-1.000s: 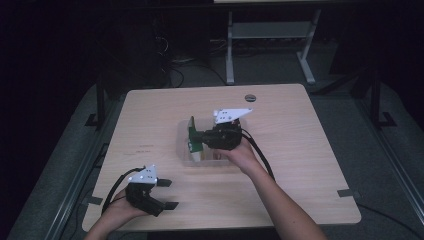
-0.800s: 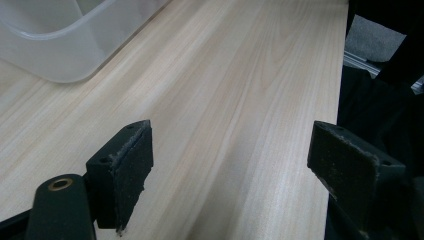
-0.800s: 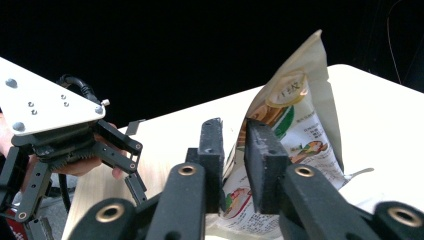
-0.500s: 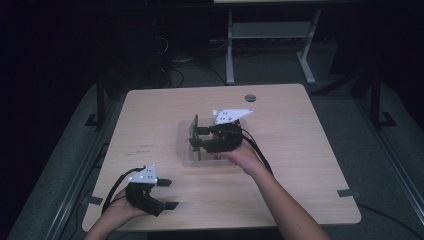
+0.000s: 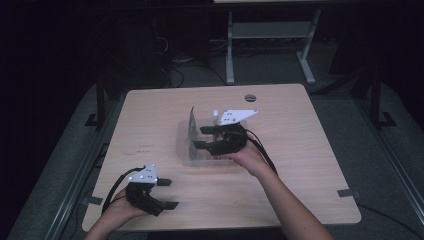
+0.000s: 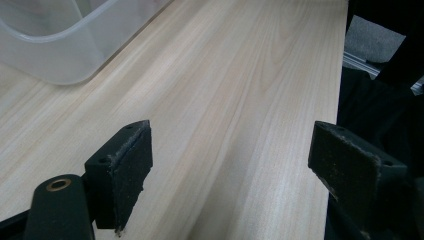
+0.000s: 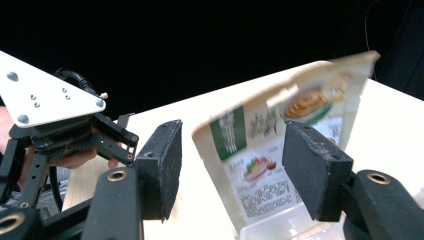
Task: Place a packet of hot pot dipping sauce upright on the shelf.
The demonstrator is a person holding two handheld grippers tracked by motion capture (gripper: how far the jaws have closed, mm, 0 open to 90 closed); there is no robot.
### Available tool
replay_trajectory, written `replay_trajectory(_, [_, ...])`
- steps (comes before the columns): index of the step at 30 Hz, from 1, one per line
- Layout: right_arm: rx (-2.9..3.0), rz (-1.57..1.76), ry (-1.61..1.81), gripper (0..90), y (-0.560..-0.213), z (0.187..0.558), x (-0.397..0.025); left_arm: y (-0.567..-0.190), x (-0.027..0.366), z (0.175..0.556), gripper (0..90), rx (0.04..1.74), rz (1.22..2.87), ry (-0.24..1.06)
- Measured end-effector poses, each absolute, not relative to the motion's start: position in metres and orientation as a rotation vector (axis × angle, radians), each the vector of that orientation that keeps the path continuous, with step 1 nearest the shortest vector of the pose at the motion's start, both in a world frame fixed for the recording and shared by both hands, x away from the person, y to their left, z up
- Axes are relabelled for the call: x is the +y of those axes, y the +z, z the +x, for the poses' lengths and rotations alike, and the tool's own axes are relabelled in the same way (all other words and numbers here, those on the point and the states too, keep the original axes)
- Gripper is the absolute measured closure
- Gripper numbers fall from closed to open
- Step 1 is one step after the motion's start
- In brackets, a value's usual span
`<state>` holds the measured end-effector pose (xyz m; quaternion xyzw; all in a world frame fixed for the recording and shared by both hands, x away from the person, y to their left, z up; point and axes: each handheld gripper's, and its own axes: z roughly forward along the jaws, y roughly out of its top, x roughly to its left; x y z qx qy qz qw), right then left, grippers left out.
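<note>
At the lower left of the high view, the left gripper (image 5: 167,194) sits near the front edge of the table (image 5: 310,170), held in a hand (image 5: 120,212) that comes in from the bottom of the frame. Its jaws stand wide apart with nothing between them; in the left gripper view they frame bare wood grain, and a corner of the clear plastic container (image 6: 60,45) lies at the upper left of that frame, well apart from the jaws.

Farther up, at the centre of the high view, the right gripper (image 5: 199,137) reaches over the container (image 5: 186,152), its jaws pointing toward the left of the frame. A food packet (image 5: 192,127) stands on edge at the container's left end. In the right gripper view the packet (image 7: 280,150) rises tilted and blurred from the container (image 7: 280,231) at the bottom of the frame, beyond the open jaws; the jaws are spread and grip nothing. The left gripper (image 7: 117,137) shows farther off at the left of that frame.
</note>
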<state>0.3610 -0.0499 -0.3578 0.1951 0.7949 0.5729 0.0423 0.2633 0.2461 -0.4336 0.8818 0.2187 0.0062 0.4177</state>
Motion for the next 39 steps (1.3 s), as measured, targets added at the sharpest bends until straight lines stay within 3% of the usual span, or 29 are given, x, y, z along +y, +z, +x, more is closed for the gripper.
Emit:
replay_trajectory(16, [2.505, 0.549, 1.659, 36.5, -0.356, 0.336, -0.073, -0.434, 0.245, 0.266, 17.5, 0.55, 2.213, 0.016])
replay_trajectory(39, [2.461, 0.667, 1.546, 30.6, -0.378, 0.293, -0.158, -0.433, 0.247, 0.268, 17.5, 0.556, 2.204, 0.029])
